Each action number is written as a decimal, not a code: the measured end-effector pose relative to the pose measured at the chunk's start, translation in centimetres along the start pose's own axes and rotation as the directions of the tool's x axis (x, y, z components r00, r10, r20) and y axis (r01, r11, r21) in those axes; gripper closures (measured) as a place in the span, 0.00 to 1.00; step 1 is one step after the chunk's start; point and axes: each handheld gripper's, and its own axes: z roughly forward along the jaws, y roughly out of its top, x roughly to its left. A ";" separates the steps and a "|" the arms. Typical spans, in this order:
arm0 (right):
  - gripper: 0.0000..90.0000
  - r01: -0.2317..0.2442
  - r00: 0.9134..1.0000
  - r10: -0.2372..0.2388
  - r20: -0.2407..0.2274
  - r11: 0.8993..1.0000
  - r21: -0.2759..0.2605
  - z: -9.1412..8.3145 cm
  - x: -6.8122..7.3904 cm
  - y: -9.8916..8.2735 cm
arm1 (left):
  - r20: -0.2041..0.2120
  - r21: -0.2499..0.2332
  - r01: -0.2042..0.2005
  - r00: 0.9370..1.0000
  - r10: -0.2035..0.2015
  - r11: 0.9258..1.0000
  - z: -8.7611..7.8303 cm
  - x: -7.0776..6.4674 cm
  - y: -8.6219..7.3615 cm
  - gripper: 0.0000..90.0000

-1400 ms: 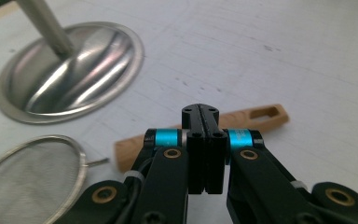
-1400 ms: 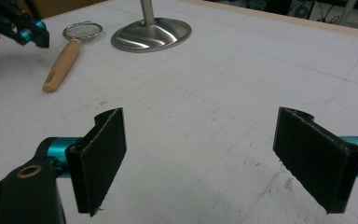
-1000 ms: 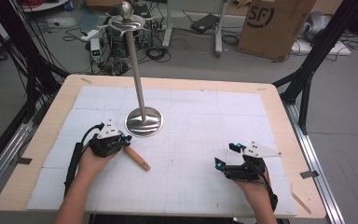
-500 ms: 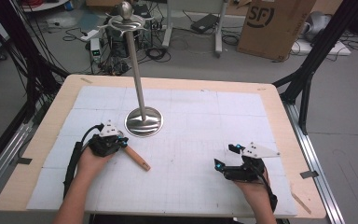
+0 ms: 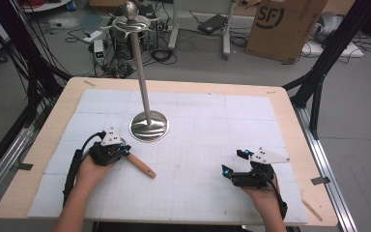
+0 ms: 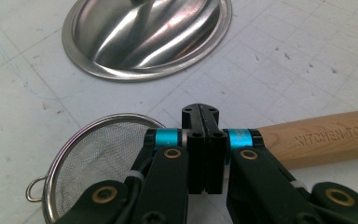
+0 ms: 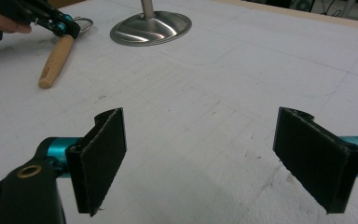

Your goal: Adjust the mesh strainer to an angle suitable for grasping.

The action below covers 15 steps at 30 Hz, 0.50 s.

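Up close, your left gripper view showed what the high view hid: the left gripper (image 6: 204, 140) had its fingers pinched on the neck of a strainer (image 6: 98, 158), between the mesh bowl and the wooden handle (image 6: 317, 142), lying on the tabletop (image 5: 198, 140) just beside the steel stand (image 5: 148, 124). From above you saw the handle poking out beside your left hand (image 5: 89, 169), while the right gripper (image 7: 214, 154) sat well apart, fingers spread wide over bare tabletop, holding nothing.
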 end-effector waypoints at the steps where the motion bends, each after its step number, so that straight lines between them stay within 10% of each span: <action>1: 0.18 0.000 1.000 0.000 0.000 1.000 0.000 0.0 0.0 0.0 | 0.001 -0.001 -0.002 1.000 0.002 1.000 -0.1 0.0 -0.1 1.00; 15: 0.18 0.006 1.000 -0.006 0.000 1.000 0.000 0.1 0.0 0.0 | 0.014 -0.018 0.004 1.000 -0.004 1.000 -1.8 -0.7 -1.6 1.00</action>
